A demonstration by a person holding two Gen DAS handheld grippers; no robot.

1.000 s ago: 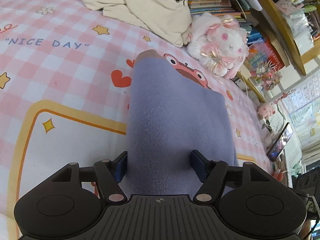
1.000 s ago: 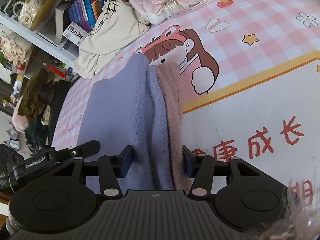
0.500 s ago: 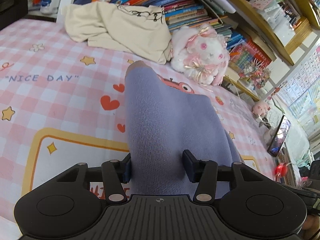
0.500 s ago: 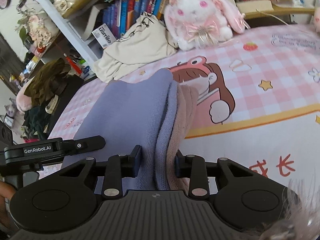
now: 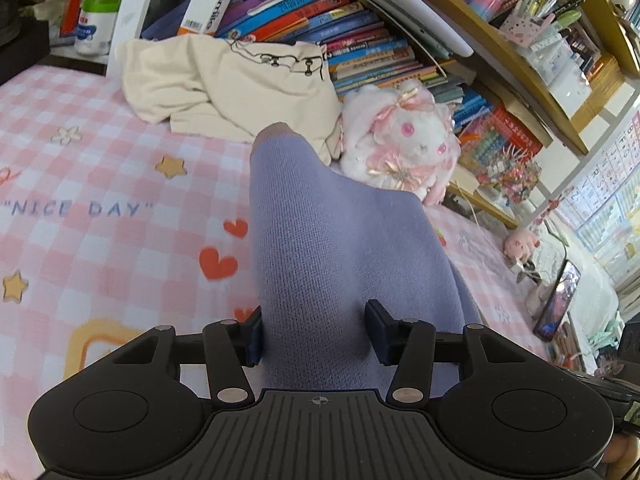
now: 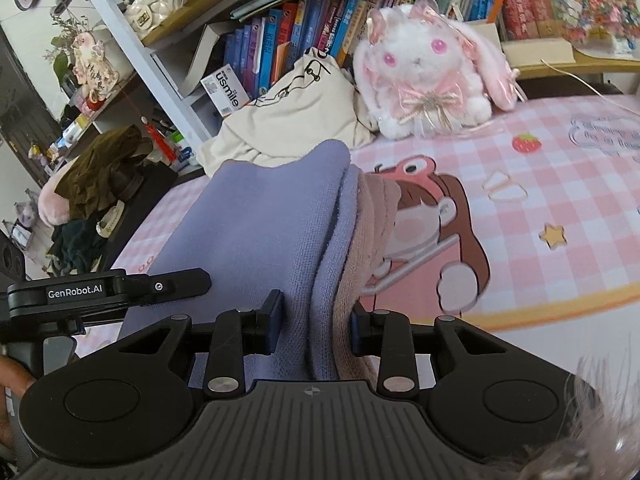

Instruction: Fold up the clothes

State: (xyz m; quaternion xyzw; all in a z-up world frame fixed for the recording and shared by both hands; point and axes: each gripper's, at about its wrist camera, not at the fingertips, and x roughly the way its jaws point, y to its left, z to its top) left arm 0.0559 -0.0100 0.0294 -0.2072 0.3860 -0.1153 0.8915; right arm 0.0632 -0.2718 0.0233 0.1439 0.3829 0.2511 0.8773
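Note:
A folded lilac garment with a dusty-pink inner layer is lifted above the pink checked bed cover. My left gripper is shut on its thick folded edge, which fills the space between the two blue pads. My right gripper is shut on the other end, pinching the lilac and pink layers together. The left gripper's black body shows at the left of the right wrist view. The underside of the garment is hidden.
A crumpled cream garment lies at the back of the bed beside a white and pink plush rabbit. Bookshelves rise behind them. A dark pile of clothes sits off the bed's left side. A phone stands at right.
Both grippers have closed in on the garment and risen with it, tilting up so the shelves and plush rabbit fill more of each view. The garment has come off the bed.

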